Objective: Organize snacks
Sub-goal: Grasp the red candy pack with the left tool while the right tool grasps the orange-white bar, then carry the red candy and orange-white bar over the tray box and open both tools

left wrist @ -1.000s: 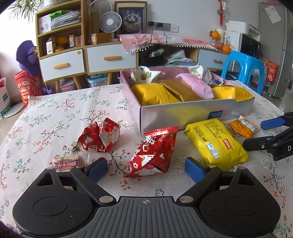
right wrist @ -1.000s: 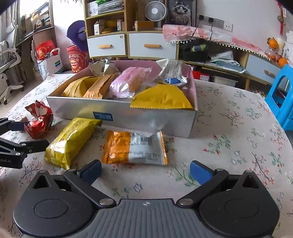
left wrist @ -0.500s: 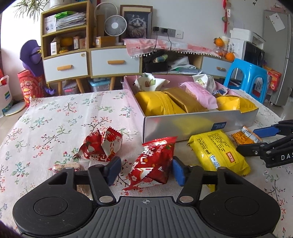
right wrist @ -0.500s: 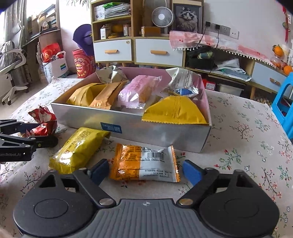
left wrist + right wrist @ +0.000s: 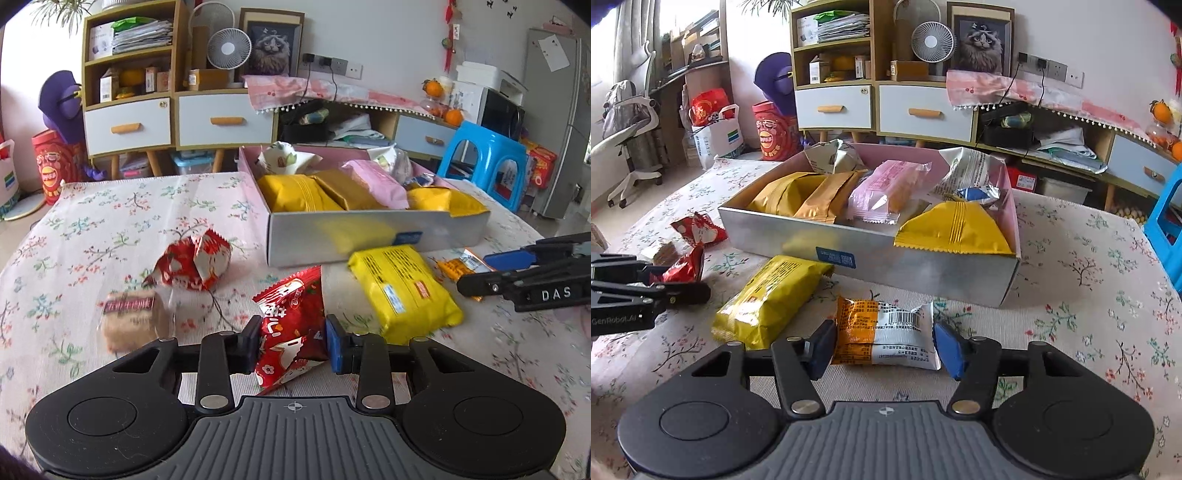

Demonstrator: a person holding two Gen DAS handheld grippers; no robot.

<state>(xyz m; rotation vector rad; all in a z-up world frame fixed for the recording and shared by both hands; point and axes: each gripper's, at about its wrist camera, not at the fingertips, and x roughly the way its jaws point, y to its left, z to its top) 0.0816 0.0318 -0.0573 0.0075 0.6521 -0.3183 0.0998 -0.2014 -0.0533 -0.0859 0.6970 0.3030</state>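
My left gripper (image 5: 291, 345) is shut on a red snack packet (image 5: 291, 325) and holds it just above the tablecloth. My right gripper (image 5: 884, 349) has its pads on both ends of an orange and white snack packet (image 5: 886, 334) lying on the table. A silver box (image 5: 923, 262) with a pink inside holds several yellow, gold and pink packets behind both grippers; it also shows in the left wrist view (image 5: 369, 236). A large yellow packet (image 5: 404, 288) lies between the grippers, in front of the box.
A second red packet (image 5: 194, 264) and a small brown biscuit packet (image 5: 129, 319) lie left of my left gripper. A blue stool (image 5: 487, 162) stands past the table's right edge. Cabinets (image 5: 166, 122) line the back wall.
Both grippers have closed: the left on the red packet, lifting it slightly, the right moved forward around the orange and white packet.
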